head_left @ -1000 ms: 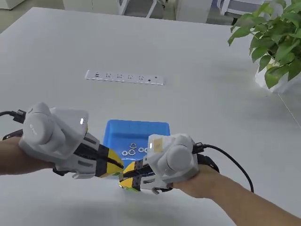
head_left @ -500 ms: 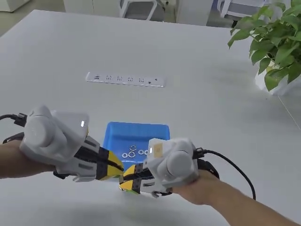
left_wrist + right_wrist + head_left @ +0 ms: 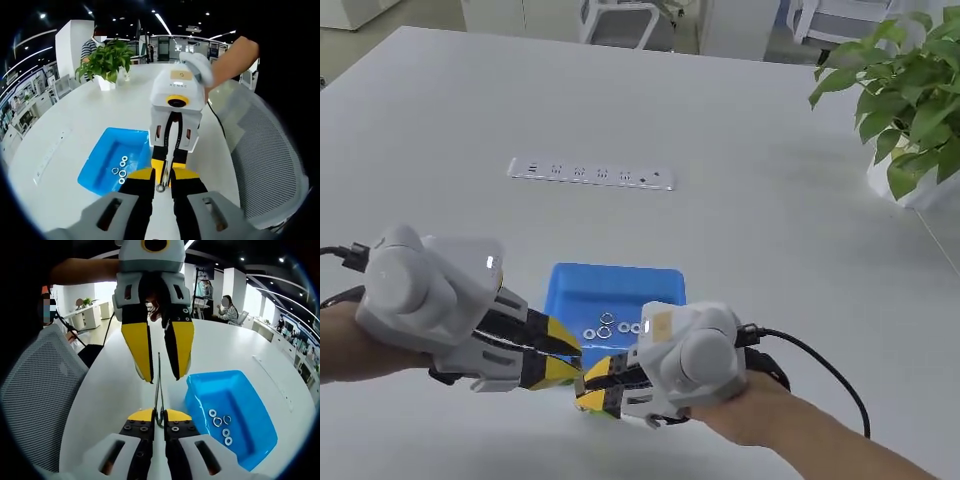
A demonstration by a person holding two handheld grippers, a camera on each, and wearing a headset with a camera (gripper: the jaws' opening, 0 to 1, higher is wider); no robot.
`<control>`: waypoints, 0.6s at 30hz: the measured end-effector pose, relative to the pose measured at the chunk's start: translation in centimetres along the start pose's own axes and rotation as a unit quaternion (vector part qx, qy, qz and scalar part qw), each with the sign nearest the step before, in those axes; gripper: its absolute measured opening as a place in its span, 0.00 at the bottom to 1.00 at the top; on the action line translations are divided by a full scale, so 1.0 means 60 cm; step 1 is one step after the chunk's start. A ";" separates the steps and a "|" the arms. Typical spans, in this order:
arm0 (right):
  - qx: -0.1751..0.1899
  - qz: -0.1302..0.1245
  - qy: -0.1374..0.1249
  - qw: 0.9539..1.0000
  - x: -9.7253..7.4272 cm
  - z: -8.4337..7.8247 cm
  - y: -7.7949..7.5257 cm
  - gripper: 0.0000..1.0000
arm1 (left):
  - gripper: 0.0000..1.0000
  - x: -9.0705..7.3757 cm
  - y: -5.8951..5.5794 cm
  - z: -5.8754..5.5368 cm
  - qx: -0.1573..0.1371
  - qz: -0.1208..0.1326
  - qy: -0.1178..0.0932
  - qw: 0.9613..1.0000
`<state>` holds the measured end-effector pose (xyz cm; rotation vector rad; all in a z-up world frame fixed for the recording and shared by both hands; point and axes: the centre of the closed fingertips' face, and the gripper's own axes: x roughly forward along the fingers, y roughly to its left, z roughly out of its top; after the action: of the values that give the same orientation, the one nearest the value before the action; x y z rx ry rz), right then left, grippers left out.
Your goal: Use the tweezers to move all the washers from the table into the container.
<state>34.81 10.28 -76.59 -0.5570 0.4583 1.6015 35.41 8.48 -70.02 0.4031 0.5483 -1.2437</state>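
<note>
White table, nothing has shifted — your right tongs stay clamped on the tweezers just before the container, left tongs apart around them; five washers lie inside it — likely finished.

Glossy plastic container; shiny metal washers, tweezers

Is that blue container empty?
No, several small metal washers lie on the floor of the blue container.
</note>
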 end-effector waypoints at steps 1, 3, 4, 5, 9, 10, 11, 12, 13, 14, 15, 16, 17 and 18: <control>0.000 -0.001 -0.001 1.000 0.000 0.000 0.000 0.07 | 0.20 -0.001 -0.001 0.001 -0.002 0.000 -0.002 1.000; 0.001 -0.002 -0.003 1.000 -0.002 0.003 0.000 0.07 | 0.23 -0.004 -0.002 0.002 0.000 0.004 -0.004 1.000; 0.002 -0.003 -0.004 1.000 -0.004 0.004 0.000 0.07 | 0.24 -0.006 -0.003 0.002 0.001 0.004 -0.005 1.000; 0.004 -0.002 -0.006 1.000 -0.005 0.005 0.000 0.07 | 0.26 -0.008 -0.004 0.002 0.001 0.006 -0.005 1.000; 0.004 -0.005 -0.010 1.000 -0.011 0.012 0.001 0.07 | 0.39 -0.014 -0.001 0.003 -0.018 0.021 -0.014 1.000; 0.003 -0.006 -0.010 1.000 -0.013 0.013 0.002 0.07 | 0.42 -0.017 -0.001 0.005 -0.019 0.025 -0.020 0.999; 0.004 -0.007 -0.011 1.000 -0.015 0.014 0.001 0.07 | 0.44 -0.018 -0.001 0.006 -0.024 0.027 -0.024 0.999; 0.007 -0.008 -0.014 1.000 -0.017 0.017 0.001 0.07 | 0.45 -0.021 -0.001 0.007 -0.029 0.031 -0.029 0.999; 0.010 -0.010 -0.017 1.000 -0.021 0.020 0.000 0.07 | 0.48 -0.023 0.001 0.007 -0.032 0.036 -0.032 0.998; 0.009 -0.012 -0.017 1.000 -0.023 0.021 0.000 0.07 | 0.50 -0.024 0.002 0.007 -0.038 0.039 -0.033 0.998; 0.007 -0.014 -0.017 1.000 -0.026 0.022 -0.001 0.07 | 0.52 -0.025 0.002 0.007 -0.052 0.041 -0.038 0.997; 0.007 -0.015 -0.017 1.000 -0.028 0.023 -0.002 0.07 | 0.55 -0.026 0.002 0.006 -0.056 0.041 -0.040 0.997; 0.006 -0.015 -0.018 1.000 -0.031 0.024 -0.003 0.07 | 0.56 -0.028 0.001 0.005 -0.056 0.043 -0.041 0.997; 0.005 -0.016 -0.017 1.000 -0.034 0.025 -0.003 0.07 | 0.58 -0.028 0.001 0.004 -0.061 0.045 -0.041 0.996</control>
<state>35.01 9.57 -74.17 -0.5258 0.4299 1.5747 35.15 9.65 -68.82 0.2697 0.5267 -1.1291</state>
